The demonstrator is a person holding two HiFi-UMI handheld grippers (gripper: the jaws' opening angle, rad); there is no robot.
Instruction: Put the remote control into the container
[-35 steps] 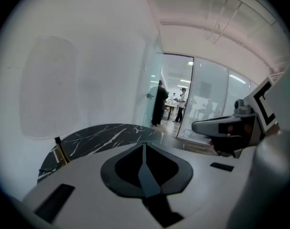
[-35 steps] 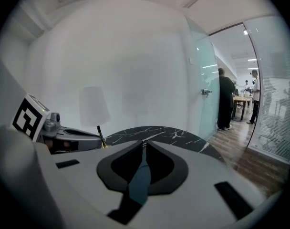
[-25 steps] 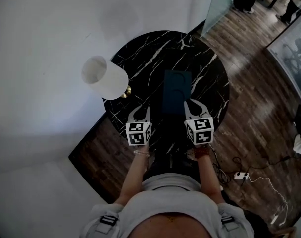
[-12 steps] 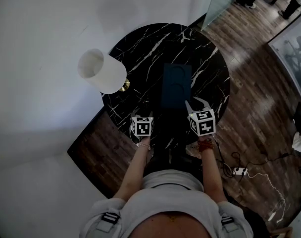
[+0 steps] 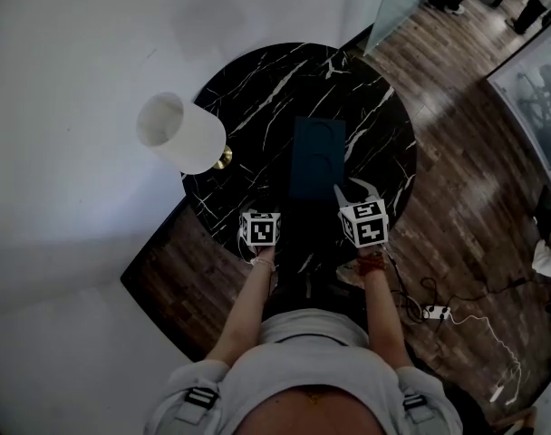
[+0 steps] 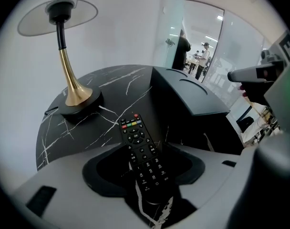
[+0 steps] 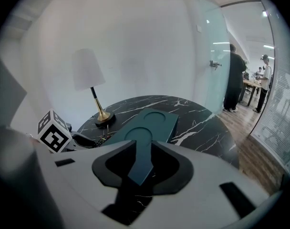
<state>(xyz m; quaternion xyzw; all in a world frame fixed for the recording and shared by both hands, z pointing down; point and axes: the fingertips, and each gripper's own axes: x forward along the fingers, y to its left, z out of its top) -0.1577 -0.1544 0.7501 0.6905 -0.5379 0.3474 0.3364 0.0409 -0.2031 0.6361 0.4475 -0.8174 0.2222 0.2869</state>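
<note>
Remote (image 6: 142, 154): lies on the bench (image 5: 257, 98) by the near edge, just left of the container and outside it.
Left tool (image 6: 145, 173): jaws wide apart, just been opening; the remote's near end sits between them, unpinched.
Container (image 5: 317, 157): dark teal box, mid-bench; its top has two round dips, inside hidden.
Right tool (image 7: 141, 166): jaws apart, the container's near corner between them.
Lamp (image 5: 180, 134): far left.

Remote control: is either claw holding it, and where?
Nothing holds it. The remote control lies on the table within the left gripper, whose jaws have just been opening and stand clear of it.
</note>
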